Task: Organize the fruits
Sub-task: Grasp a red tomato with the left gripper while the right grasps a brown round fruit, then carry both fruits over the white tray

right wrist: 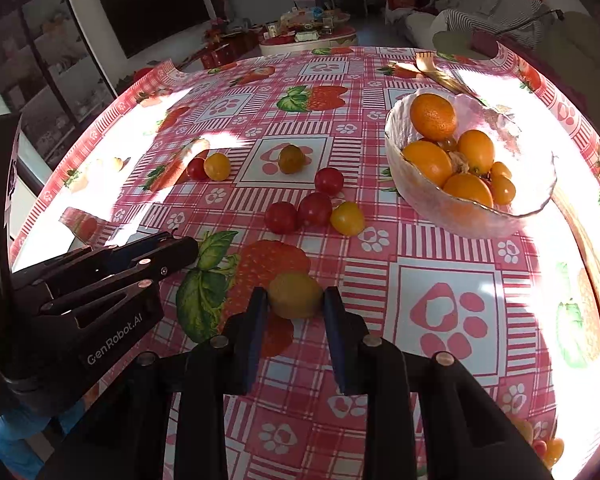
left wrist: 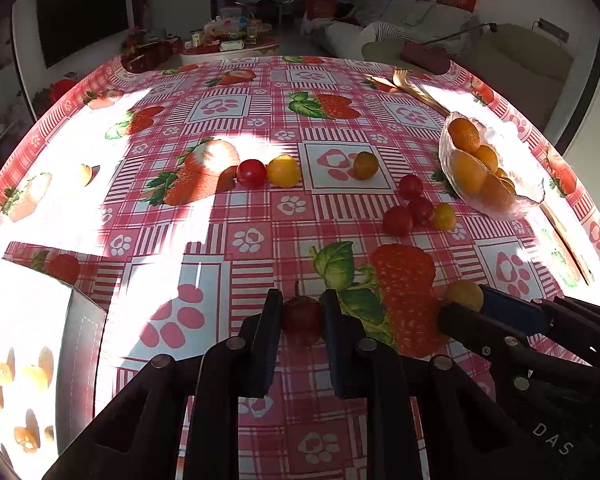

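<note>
My left gripper (left wrist: pixel 301 312) is shut on a red cherry tomato (left wrist: pixel 302 320) just above the tablecloth. My right gripper (right wrist: pixel 296 300) is shut on a yellow cherry tomato (right wrist: pixel 296 295); it also shows in the left wrist view (left wrist: pixel 463 295). A glass bowl (right wrist: pixel 480 216) at the right holds oranges (right wrist: pixel 433 117) and small yellow fruits. Loose on the cloth lie three red tomatoes (right wrist: pixel 315 209) with a yellow one (right wrist: pixel 347 218), a dull yellow one (right wrist: pixel 291 159), and a red and yellow pair (right wrist: pixel 211 167).
The round table has a pink strawberry-print cloth (right wrist: pixel 444 308). A gold fork (right wrist: pixel 432 68) lies behind the bowl. A box printed with fruit (left wrist: pixel 24 360) stands at the near left. The left gripper body (right wrist: pixel 100 280) is close beside my right fingers.
</note>
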Tool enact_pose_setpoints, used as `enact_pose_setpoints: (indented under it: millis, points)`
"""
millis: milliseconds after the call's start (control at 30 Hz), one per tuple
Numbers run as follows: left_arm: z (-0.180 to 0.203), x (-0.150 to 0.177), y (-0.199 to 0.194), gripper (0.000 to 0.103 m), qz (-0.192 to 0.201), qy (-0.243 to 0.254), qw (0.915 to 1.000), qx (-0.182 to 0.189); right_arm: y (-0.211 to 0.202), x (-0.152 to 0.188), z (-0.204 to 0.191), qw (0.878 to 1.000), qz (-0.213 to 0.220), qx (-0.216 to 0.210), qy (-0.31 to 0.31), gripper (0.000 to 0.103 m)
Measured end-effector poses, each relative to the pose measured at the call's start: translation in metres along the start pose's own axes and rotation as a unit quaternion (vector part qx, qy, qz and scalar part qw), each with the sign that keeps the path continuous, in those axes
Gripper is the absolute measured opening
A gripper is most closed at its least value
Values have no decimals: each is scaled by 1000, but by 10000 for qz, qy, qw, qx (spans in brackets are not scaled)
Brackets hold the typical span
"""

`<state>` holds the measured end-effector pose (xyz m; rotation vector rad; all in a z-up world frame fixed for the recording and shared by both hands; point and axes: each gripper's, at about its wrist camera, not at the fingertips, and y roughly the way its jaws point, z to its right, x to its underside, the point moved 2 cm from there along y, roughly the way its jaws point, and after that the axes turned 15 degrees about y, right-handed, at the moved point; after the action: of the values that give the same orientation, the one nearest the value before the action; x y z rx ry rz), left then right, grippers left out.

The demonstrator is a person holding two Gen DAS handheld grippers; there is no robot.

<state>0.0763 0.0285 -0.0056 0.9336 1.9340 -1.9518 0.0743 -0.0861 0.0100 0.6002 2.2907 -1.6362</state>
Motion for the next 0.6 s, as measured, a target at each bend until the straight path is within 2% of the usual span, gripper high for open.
enact_pose_setpoints:
  millis: [333, 600]
  points:
    - [23, 58, -56, 22, 52, -236, 9995, 196, -40, 46, 8, 9998, -128, -82, 153, 31]
    - [24, 78, -102, 22, 269, -280, 9992, 57, -66, 74, 7, 9997, -165, -80, 174, 31]
